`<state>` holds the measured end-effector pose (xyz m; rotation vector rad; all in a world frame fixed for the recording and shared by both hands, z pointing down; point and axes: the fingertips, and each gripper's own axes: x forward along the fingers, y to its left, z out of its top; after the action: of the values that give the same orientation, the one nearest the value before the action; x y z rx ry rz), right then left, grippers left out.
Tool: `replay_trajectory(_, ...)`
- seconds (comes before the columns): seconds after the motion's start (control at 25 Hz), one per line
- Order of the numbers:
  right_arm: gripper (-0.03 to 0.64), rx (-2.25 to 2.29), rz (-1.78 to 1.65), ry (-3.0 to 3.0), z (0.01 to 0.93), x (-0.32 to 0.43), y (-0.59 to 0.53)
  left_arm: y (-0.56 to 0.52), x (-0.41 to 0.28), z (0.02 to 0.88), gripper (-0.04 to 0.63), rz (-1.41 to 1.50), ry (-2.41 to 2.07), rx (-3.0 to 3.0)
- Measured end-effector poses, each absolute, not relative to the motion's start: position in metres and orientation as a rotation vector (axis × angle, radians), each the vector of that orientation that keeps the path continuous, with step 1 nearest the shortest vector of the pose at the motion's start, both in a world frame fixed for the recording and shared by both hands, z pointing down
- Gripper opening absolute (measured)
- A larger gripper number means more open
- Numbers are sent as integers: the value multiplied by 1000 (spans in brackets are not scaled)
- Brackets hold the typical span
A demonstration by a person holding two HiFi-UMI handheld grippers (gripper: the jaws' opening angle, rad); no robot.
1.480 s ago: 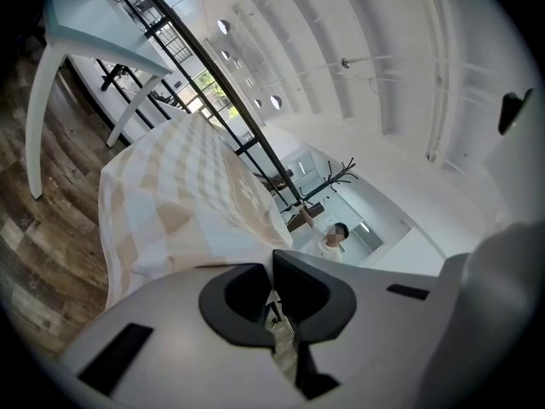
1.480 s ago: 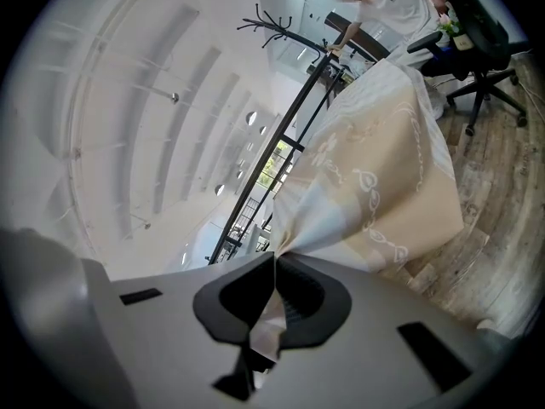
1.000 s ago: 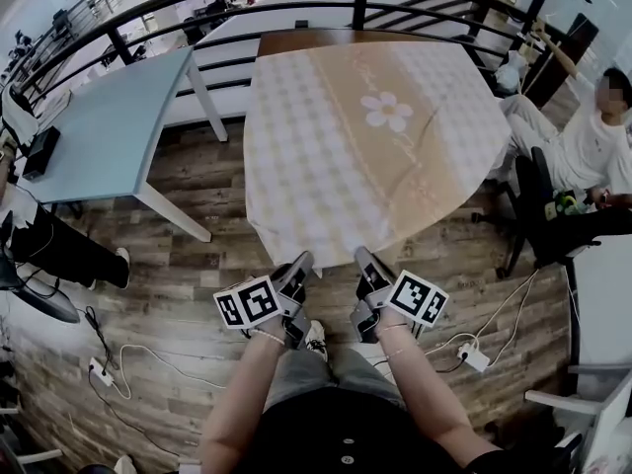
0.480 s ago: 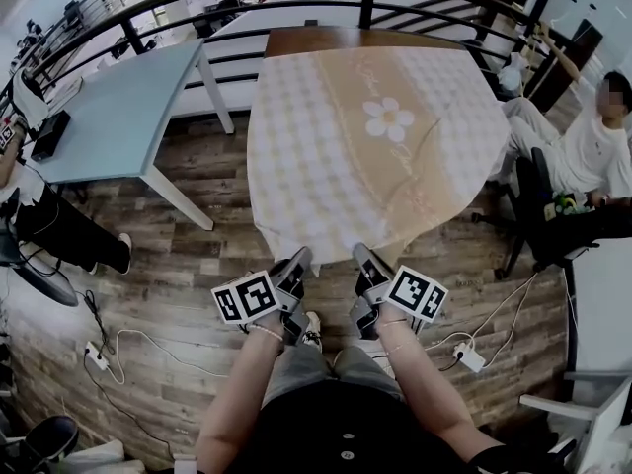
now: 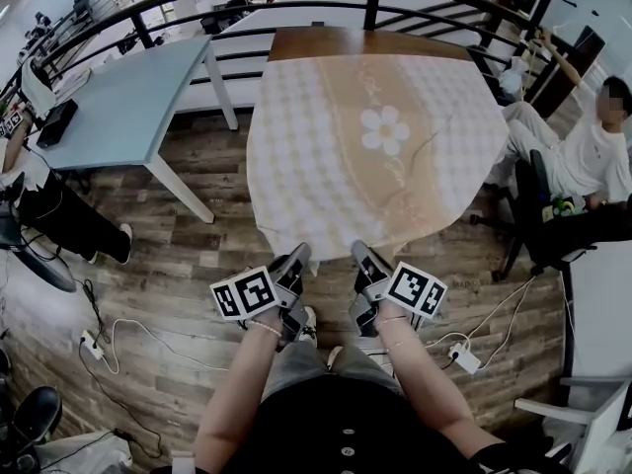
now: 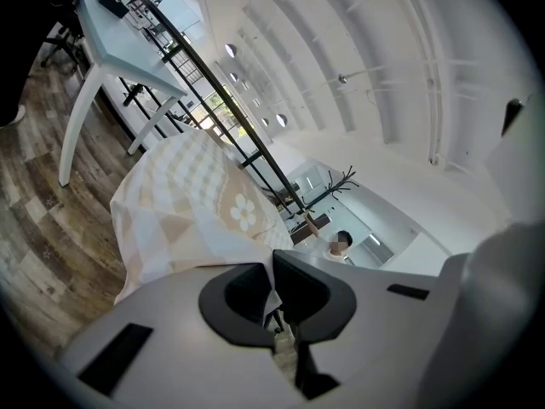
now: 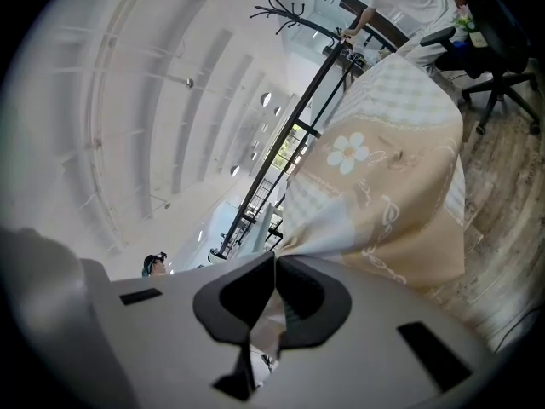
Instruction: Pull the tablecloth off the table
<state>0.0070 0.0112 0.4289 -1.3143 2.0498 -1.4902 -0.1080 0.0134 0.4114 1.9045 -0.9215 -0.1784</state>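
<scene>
More bare table (image 5: pixel 367 43) is uncovered at the far end; the cloth (image 5: pixel 336 166) is being dragged nearer. Its near hem is pinched in the clenched jaws of the left gripper (image 5: pixel 294 260) and right gripper (image 5: pixel 361 257), spaced apart so the pull is kept even. Most of it is draped over the table.

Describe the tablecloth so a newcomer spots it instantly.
Below the curved black railing stand two tables. The tablecloth drapes the brown wooden table, right of the uncovered pale-blue table. It alone is checked beige with a white flower.
</scene>
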Motion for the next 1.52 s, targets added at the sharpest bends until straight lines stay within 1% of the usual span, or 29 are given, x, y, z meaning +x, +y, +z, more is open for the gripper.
replay_trajectory(0.96, 29, -1255, -1504, 2085, 421, 9, 40, 44, -104, 403, 17, -189, -956, 1905)
replay_trajectory(1.52, 29, -1256, -1573, 2061, 437, 9, 53, 54, -103, 408, 17, -171, -970, 1899)
